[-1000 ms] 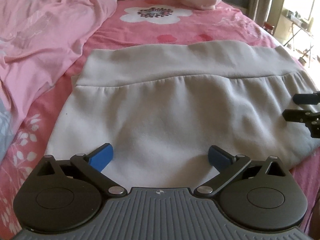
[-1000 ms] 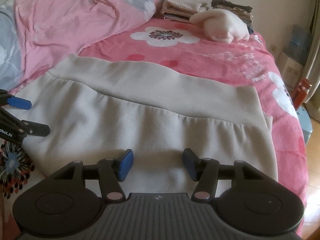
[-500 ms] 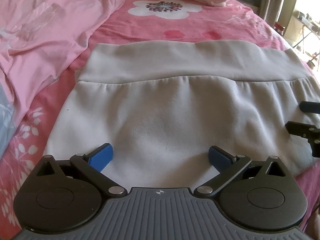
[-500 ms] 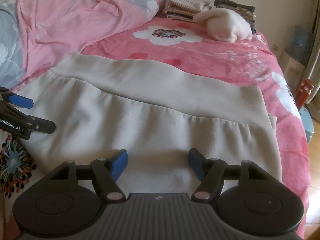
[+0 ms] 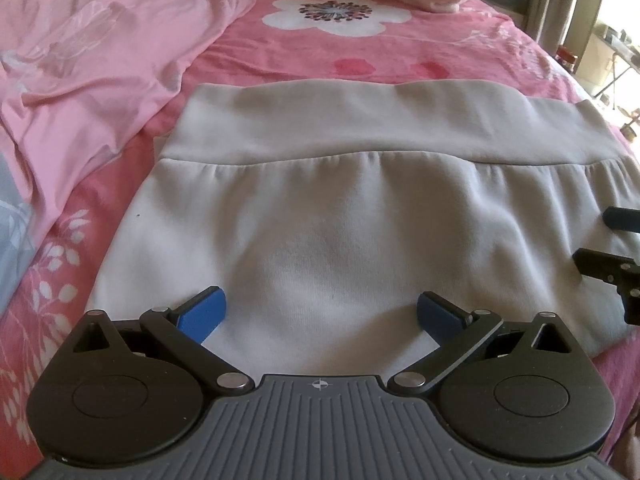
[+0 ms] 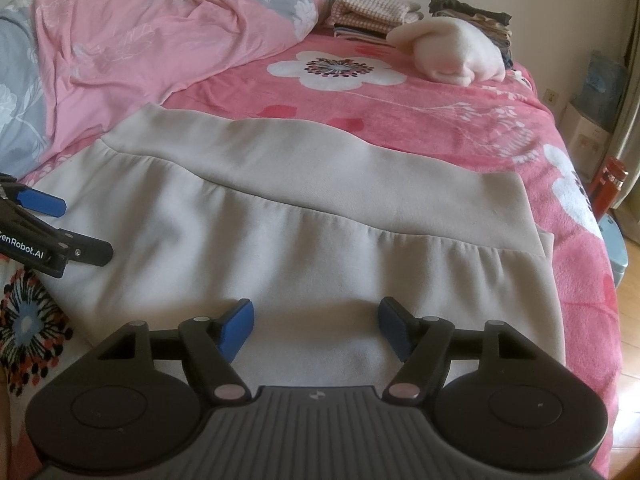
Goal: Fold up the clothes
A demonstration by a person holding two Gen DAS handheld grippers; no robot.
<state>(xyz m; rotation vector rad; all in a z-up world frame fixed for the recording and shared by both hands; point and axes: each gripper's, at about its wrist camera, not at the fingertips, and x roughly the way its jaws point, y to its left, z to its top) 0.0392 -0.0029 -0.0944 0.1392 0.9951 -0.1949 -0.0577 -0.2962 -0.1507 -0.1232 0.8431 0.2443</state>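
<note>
Claw on the left [image 5: 320,314]: spread wide, blue pads [image 5: 202,314] apart with nothing pinched, hovering just over the near edge of the grey garment [image 5: 340,232]. Right claw [image 6: 316,326]: also spread, pads clear of the cloth, nothing between them but fabric lying below. Both sit side by side along the same near edge, pointing down at it. Probably lined up so each can take one end of that edge and carry it away from the person for a fold, though no grip is on yet.

Garment lies flat on the bed [image 6: 460,120], spread out, near edge closest to the claws. A gathered seam [image 5: 360,158] runs across it, with a plain wide band [image 5: 380,120] beyond, on the far side. Looks like a skirt or the lower part of a sweatshirt; can't tell which from this view. Right edge shows a second layer peeking out [image 6: 546,240], so it's likely doubled front on back. Laid flat and square to the claws, which suits a straight fold.

Left of the garment: rumpled pink quilt [image 5: 100,60], pushed aside, touching or just overlapping the garment's left corner in the right wrist view. Bedsheet is pink with a big white flower print [image 6: 336,70].

Far end: cream bundle [image 6: 452,56], loosely rolled, and behind it stacks of folded clothes [image 6: 372,12] by the wall, well apart from the working area. Likely the finished pile, so the grey piece would go there once folded.
</note>
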